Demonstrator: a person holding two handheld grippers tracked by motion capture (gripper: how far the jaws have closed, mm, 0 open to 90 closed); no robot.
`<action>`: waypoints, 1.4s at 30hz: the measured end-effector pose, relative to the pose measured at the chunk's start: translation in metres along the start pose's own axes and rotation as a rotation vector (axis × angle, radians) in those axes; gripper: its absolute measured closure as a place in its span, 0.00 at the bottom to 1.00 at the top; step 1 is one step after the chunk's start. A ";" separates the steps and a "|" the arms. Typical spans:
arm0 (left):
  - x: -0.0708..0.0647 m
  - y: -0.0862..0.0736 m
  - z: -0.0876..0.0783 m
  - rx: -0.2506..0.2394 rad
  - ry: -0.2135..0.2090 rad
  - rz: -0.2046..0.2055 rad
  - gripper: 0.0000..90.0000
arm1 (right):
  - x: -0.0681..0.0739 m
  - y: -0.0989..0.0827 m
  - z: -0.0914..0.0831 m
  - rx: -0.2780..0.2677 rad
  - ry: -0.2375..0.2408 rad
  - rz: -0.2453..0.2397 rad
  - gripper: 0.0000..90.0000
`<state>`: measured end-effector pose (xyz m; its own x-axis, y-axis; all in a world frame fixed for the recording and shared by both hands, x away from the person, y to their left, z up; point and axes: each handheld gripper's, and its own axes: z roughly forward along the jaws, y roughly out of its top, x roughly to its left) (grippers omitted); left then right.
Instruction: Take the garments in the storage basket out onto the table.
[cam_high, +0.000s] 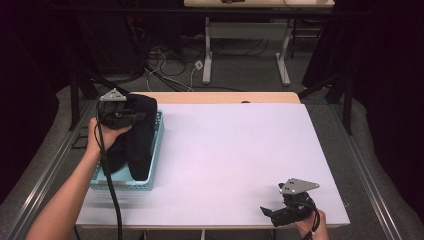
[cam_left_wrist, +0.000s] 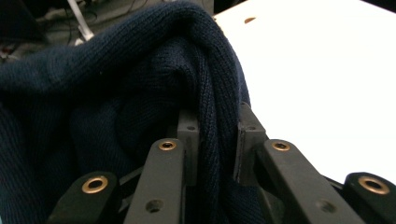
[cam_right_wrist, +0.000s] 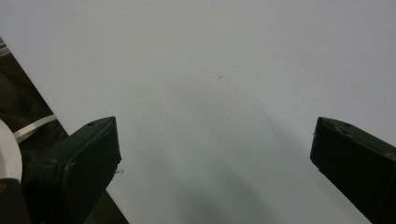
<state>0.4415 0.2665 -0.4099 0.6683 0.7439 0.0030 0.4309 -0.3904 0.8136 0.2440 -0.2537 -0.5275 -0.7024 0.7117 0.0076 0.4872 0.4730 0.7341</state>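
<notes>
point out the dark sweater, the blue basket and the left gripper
dark sweater (cam_high: 141, 131), high view, on the fold draped over the basket
blue basket (cam_high: 154, 159), high view, on its right wall
left gripper (cam_left_wrist: 217, 140), left gripper view, between its jaws, shut on a sweater fold

Left gripper (cam_high: 131, 116) raised at far left, jaws clamped tight, forearm stretched forward. Right gripper (cam_high: 272, 214) low at near right edge, jaws spread wide, pointing left.
</notes>
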 end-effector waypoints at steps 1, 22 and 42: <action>0.000 0.002 -0.002 -0.002 0.003 0.005 0.86 | 0.000 0.000 0.000 0.002 0.001 0.005 0.01; -0.016 0.040 -0.029 -0.116 0.003 0.086 0.86 | 0.000 0.000 0.000 -0.011 -0.003 0.006 0.01; -0.029 0.067 -0.046 -0.171 -0.021 0.113 0.86 | 0.001 0.000 -0.002 -0.003 0.003 0.019 0.01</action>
<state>0.4230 0.2432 -0.3292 0.7198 0.6884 0.0892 0.2446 -0.3718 0.8955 0.2425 -0.2544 -0.5257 -0.6948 0.7188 0.0234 0.4987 0.4581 0.7359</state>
